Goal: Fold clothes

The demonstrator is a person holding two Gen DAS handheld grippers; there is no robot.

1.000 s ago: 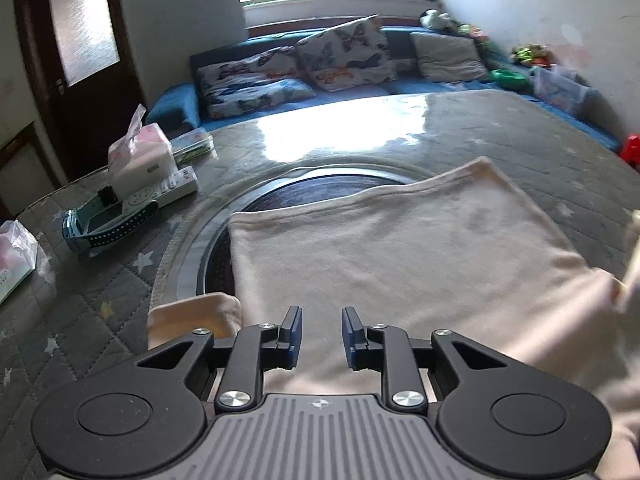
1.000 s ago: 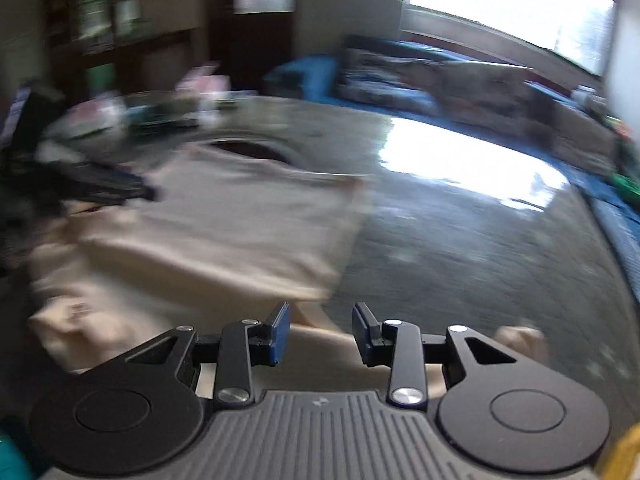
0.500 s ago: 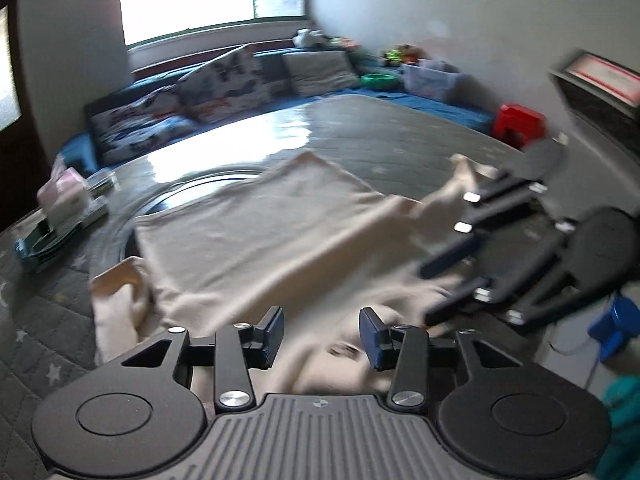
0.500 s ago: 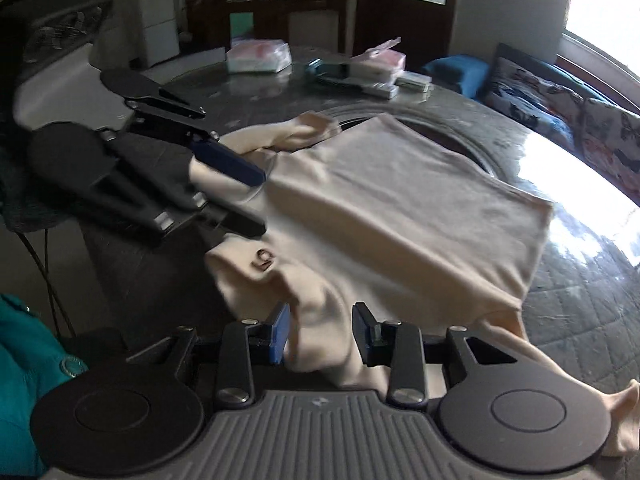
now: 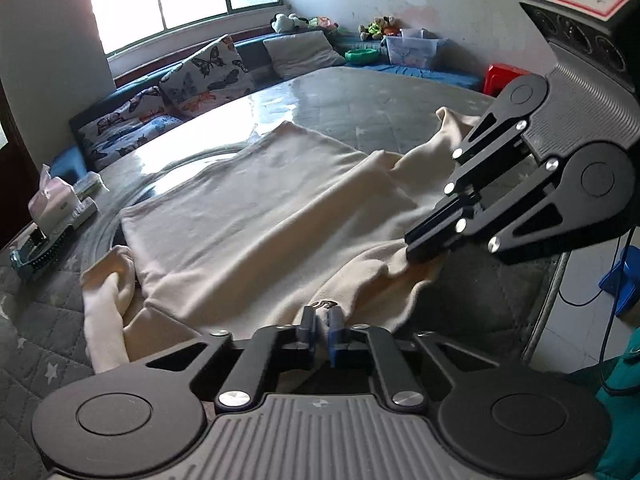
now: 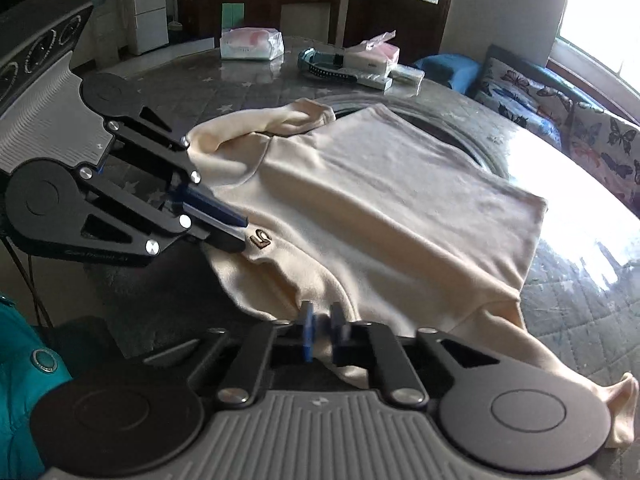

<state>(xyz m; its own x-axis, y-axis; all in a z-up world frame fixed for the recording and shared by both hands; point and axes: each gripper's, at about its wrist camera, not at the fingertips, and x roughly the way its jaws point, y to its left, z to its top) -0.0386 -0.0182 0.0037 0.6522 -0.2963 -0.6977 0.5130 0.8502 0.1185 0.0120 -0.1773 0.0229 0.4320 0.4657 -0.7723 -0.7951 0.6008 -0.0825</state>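
Observation:
A cream long-sleeved top [image 5: 260, 208] lies spread on the grey quilted table [image 5: 380, 104], one sleeve bunched at the left [image 5: 108, 284]. My left gripper [image 5: 322, 320] is shut on the near hem beside a small embroidered logo [image 5: 322, 304]. The right gripper [image 5: 416, 250] comes in from the right, pinching the same edge. In the right wrist view the top [image 6: 380, 200] stretches away, my right gripper [image 6: 322, 322] is shut on its near edge, and the left gripper [image 6: 236, 234] clamps the cloth by the logo [image 6: 260, 240]. Another sleeve [image 6: 600, 396] trails off to the right.
A tissue box [image 5: 56, 204] and a blue-strapped device [image 5: 36, 252] sit at the table's left. More tissue packs [image 6: 252, 42] stand at the far side. A sofa with butterfly cushions [image 5: 208, 76] runs behind. Teal fabric [image 6: 20, 380] hangs by the near table edge.
Both grippers have gone from open to shut on the top's near edge. The two views have swung toward each other, and the edge is lifted slightly between them.

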